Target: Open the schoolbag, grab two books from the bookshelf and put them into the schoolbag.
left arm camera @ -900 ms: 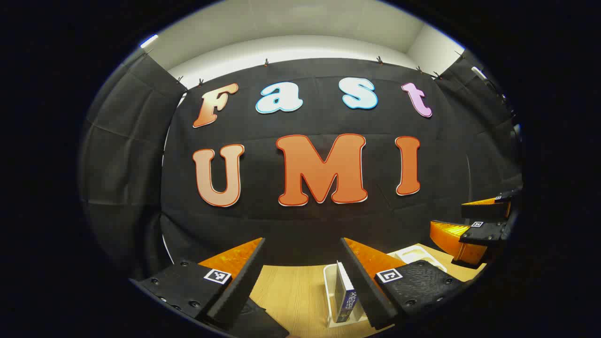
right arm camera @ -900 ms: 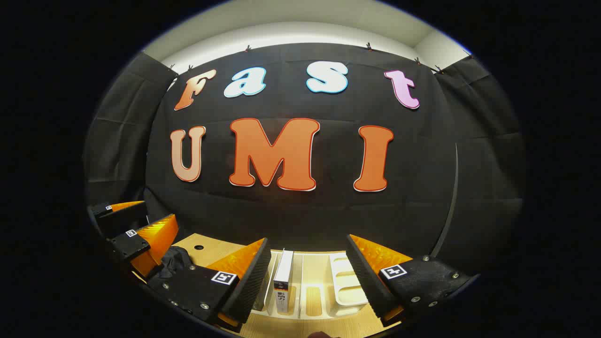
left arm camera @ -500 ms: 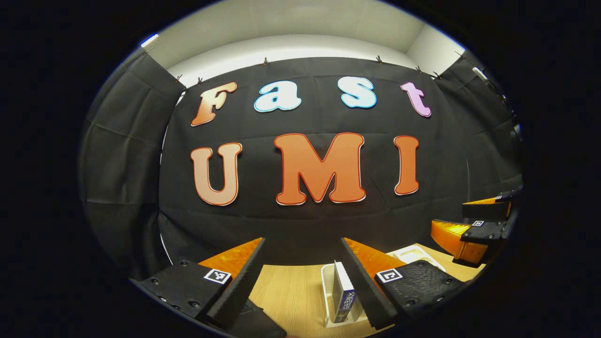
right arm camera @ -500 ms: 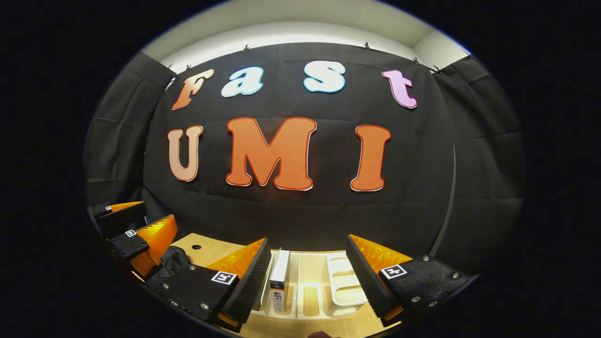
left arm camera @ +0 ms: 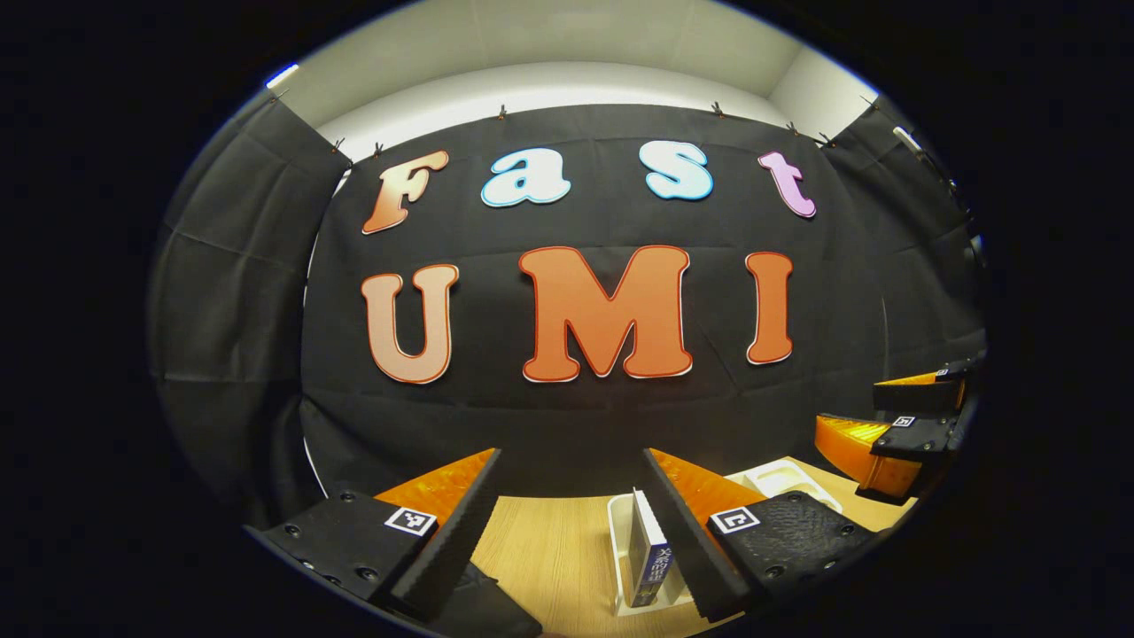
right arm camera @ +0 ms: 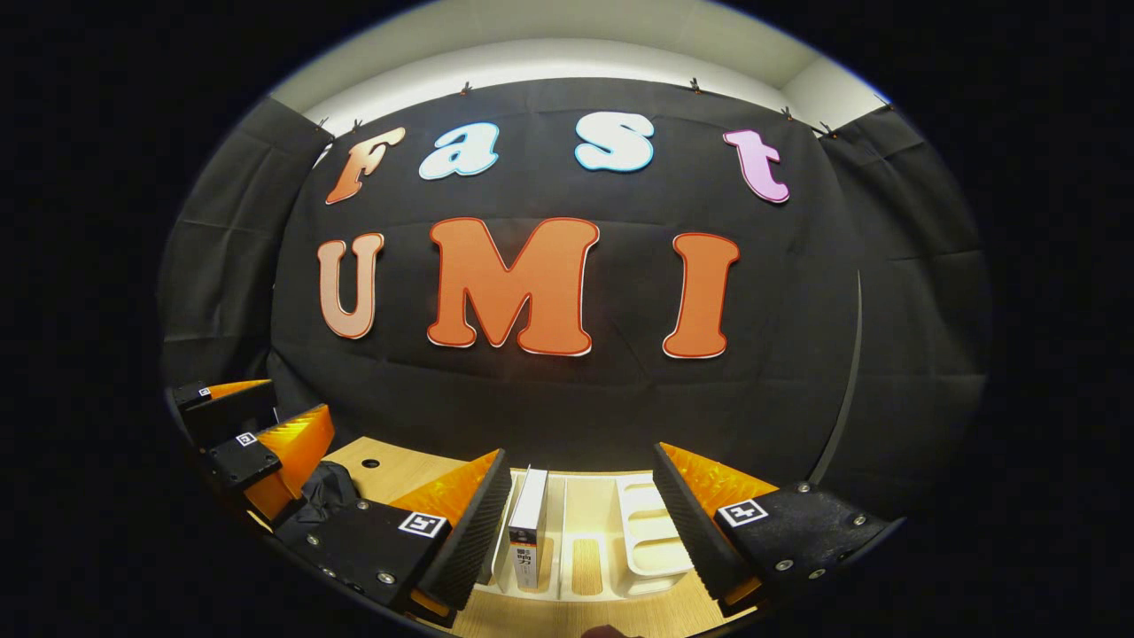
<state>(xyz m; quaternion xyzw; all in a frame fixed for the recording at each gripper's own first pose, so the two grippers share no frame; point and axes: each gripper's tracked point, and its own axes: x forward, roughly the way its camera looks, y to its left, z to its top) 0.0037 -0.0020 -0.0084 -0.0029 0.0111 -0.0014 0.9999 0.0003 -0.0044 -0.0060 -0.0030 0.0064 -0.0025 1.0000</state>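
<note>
A white slotted bookshelf (right arm camera: 651,540) stands on the wooden table against the booth wall. One book (right arm camera: 529,525) stands upright in its left slot, close to the inner side of one finger. My right gripper (right arm camera: 580,454) hovers open above and in front of the bookshelf, holding nothing. In the left gripper view the same bookshelf (left arm camera: 617,554) holds a blue-spined book (left arm camera: 649,556) beside one finger of my left gripper (left arm camera: 571,456), which is open and holds nothing. Black fabric, likely the schoolbag (right arm camera: 326,493), lies at the lower left; a dark corner of it (left arm camera: 483,607) lies below my left gripper.
The light wooden table (left arm camera: 549,554) runs up to the black cloth wall. The other gripper (left arm camera: 890,434) hangs at the right of the left gripper view, and the other gripper (right arm camera: 261,434) at the left of the right gripper view. A small hole (right arm camera: 370,463) marks the tabletop.
Almost nothing: both views have tipped very slightly, and the bookshelf shows a little more. Both grippers remain open and in place.
</note>
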